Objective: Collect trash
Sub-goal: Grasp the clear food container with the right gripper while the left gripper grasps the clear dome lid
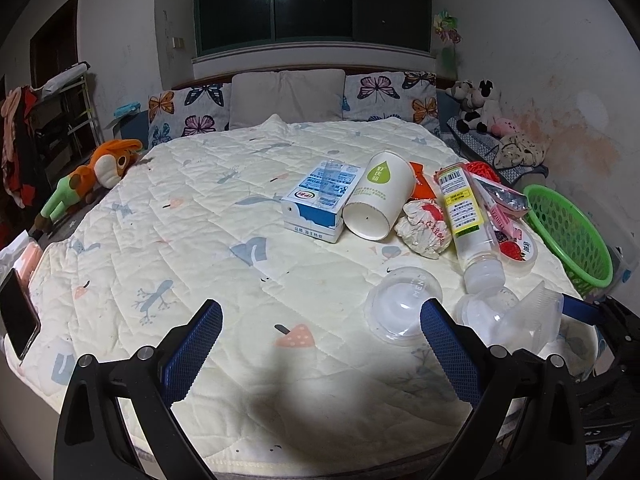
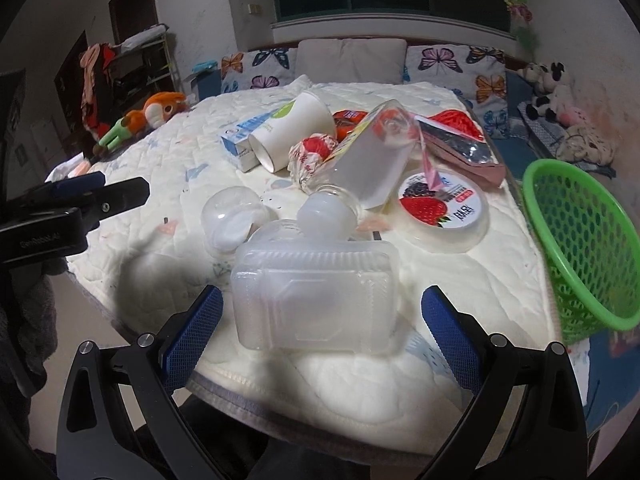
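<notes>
In the left wrist view, the left gripper (image 1: 320,344) hangs over the near part of the quilted bed cover (image 1: 192,216) with its blue-padded fingers spread wide and nothing between them. The trash lies in a loose heap toward the right side of the bed: a blue-and-white milk carton (image 1: 318,200) lies flat, touching a paper cup (image 1: 380,196) tipped on its side with its base toward the camera. Just beside the cup sits a crumpled wrapper (image 1: 424,224), and a plastic bottle (image 1: 468,220) with a yellow label lies against it, cap end nearest. A clear dome lid (image 1: 402,304) rests just behind the right finger, and a clear plastic tray (image 1: 520,320) sits at the bed's near right corner. A green mesh basket (image 1: 572,236) stands at the right edge of the bed, and an orange plush toy (image 1: 100,172) lies at the left edge. In the right wrist view, the right gripper (image 2: 322,340) is likewise spread, its fingers standing on either side of the clear plastic tray (image 2: 316,296), though whether the pads touch it is hard to judge through the lens distortion; they appear slightly apart from it. Behind the tray lie the bottle (image 2: 360,172), the dome lid (image 2: 234,216) and a strawberry-printed tub (image 2: 444,208). The green basket (image 2: 580,240) stands to the right, tilted toward the bed.
</notes>
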Action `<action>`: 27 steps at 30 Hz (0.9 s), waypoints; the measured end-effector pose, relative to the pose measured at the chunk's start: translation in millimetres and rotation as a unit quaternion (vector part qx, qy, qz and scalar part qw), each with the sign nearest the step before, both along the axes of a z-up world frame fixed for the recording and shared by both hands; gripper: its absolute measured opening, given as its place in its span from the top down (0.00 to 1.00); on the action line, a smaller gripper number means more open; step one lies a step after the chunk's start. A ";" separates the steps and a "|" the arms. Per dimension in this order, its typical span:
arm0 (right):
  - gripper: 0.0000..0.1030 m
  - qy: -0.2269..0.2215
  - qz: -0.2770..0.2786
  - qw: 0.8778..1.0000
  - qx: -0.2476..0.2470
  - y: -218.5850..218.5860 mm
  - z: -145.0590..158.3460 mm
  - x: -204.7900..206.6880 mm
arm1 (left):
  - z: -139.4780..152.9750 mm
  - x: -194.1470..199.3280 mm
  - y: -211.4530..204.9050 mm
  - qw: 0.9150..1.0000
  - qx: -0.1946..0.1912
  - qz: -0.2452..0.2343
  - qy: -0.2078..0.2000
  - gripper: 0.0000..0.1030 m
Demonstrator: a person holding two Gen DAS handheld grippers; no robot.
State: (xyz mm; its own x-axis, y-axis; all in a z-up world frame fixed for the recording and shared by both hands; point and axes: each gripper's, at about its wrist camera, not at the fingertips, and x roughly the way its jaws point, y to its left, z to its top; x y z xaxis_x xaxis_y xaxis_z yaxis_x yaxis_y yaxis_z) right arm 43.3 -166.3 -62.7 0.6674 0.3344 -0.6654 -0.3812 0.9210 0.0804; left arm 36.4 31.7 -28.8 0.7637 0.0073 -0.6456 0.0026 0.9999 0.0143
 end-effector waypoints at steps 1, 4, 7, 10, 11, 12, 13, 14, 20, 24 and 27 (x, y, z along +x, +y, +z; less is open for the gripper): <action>0.04 -0.002 0.000 1.000 -0.004 1.3 -0.9 0.9 | -0.4 0.9 -0.1 1.000 -0.001 -0.002 0.002 0.07; 0.06 -0.004 0.000 1.000 -0.012 2.6 -2.3 2.7 | -2.9 3.4 -1.9 1.000 -0.002 -0.007 0.004 0.07; 0.14 -0.006 -0.001 1.000 -0.014 1.6 -2.5 3.5 | -4.4 5.8 -4.3 1.000 -0.005 -0.013 0.008 0.07; 0.19 0.000 -0.002 1.000 -0.004 -3.1 -1.8 4.9 | -5.2 7.9 -7.8 1.000 -0.005 -0.021 0.010 0.07; 0.19 0.000 -0.003 1.000 -0.001 -4.1 -0.8 4.7 | -5.1 8.2 -9.7 1.000 -0.004 -0.024 0.009 0.07; 0.19 -0.001 -0.004 1.000 0.002 -5.9 0.5 4.3 | -5.3 7.6 -10.4 1.000 -0.004 -0.026 0.008 0.07; 0.19 -0.001 -0.004 1.000 0.003 -7.3 2.0 3.3 | -5.0 7.6 -12.2 0.999 -0.004 -0.031 0.008 0.07; 0.19 -0.002 -0.004 1.000 0.006 -9.2 3.6 2.1 | -4.9 7.6 -14.4 0.999 -0.005 -0.035 0.007 0.07; 0.19 -0.008 -0.019 0.999 0.027 -29.8 15.6 -4.6 | -5.8 6.8 -27.4 0.998 -0.013 -0.066 0.008 0.07; 0.19 -0.013 -0.043 0.999 0.026 -49.2 20.0 -5.6 | -6.1 7.2 -42.9 0.995 -0.015 -0.097 0.008 0.08; 0.19 -0.014 -0.061 0.998 0.028 -62.8 21.3 -5.4 | -6.5 6.2 -58.0 0.992 -0.012 -0.124 0.004 0.08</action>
